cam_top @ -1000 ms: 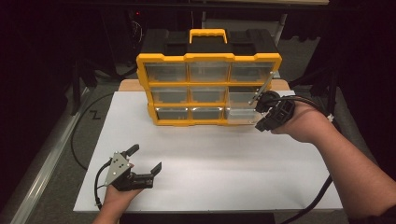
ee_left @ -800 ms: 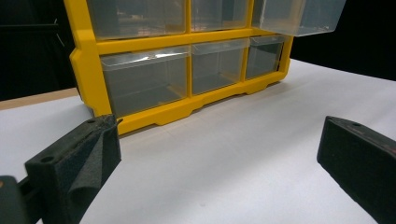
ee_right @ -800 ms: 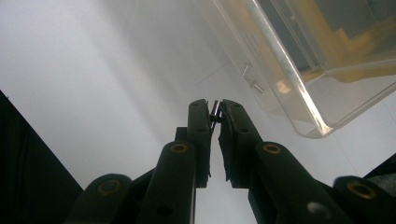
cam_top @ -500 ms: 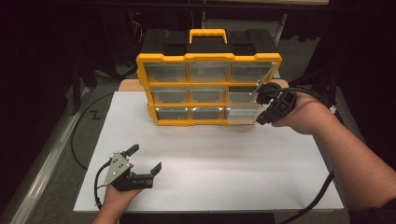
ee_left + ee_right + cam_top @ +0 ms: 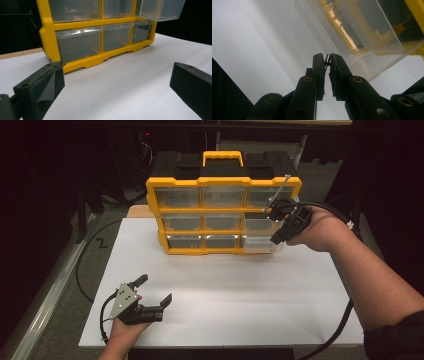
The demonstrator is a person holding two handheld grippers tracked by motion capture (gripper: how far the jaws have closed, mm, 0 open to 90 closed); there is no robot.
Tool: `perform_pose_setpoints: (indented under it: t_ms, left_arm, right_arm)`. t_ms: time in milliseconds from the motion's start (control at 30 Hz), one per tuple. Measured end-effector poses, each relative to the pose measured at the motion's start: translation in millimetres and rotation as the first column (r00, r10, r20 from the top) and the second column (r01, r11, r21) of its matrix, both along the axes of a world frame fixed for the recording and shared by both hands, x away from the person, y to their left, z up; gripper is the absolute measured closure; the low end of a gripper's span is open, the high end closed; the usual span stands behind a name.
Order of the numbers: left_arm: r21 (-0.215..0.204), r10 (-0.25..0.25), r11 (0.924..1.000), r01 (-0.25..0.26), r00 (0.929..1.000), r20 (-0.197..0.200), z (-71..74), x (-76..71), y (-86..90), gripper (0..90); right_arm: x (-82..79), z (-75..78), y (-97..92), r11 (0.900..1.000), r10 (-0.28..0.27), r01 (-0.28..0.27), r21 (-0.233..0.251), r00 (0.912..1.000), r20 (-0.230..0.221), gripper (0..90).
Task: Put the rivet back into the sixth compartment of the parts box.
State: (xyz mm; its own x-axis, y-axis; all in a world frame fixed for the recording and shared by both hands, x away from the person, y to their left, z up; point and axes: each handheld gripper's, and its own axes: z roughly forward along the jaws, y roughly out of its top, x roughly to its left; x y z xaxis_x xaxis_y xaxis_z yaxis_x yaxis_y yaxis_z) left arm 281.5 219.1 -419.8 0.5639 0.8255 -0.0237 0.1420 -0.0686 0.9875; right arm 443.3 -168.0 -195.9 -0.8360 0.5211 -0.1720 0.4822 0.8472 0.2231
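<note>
We see a white sheet [image 5: 225, 295] covering most of the tabletop, from the centre out to 3, 6 and 9 o'clock; it is flat and bare at its middle. At about 10 o'clock a strip of tan wooden table edge [image 5: 137, 211] shows just past the sheet's far left corner. Toward 8 o'clock a pale metal rail [image 5: 45, 305] runs slantwise beside the sheet. Near 11 o'clock a small red light [image 5: 146, 134] glows in the dark background.
</note>
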Motion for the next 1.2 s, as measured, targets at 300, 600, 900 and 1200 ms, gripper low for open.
perform_pose_setpoints:
  t_ms: [300,600,900,1200]
  left_arm:
    - [-0.002,0.0,1.0,0.0,1.0,0.0,0.0,-0.2,0.7,0.4]
    - [-0.021,0.01,0.9997,-0.01,0.9999,0.003,-0.5,-0.5,4.7,0.3]
    - [-0.02,0.01,0.9998,-0.01,0.9999,0.004,-0.7,-0.3,4.3,0.4]
    - [-0.017,0.009,0.9998,-0.009,1.0,0.003,-0.9,-0.2,4.4,0.4]
  right_arm:
    - [8.4,1.6,8.6,1.0,-0.001,0.001,-0.004,1.0,-0.004,84.9]
    - [18.1,2.0,12.7,0.9998,-0.009,0.009,-0.019,1.0,0.002,84.8]
    - [29.7,-0.2,12.3,0.9992,-0.023,0.023,-0.032,0.9997,0.001,84.9]
    - [37.6,-4.7,11.2,0.9982,-0.046,0.045,-0.039,0.9989,-0.008,84.6]
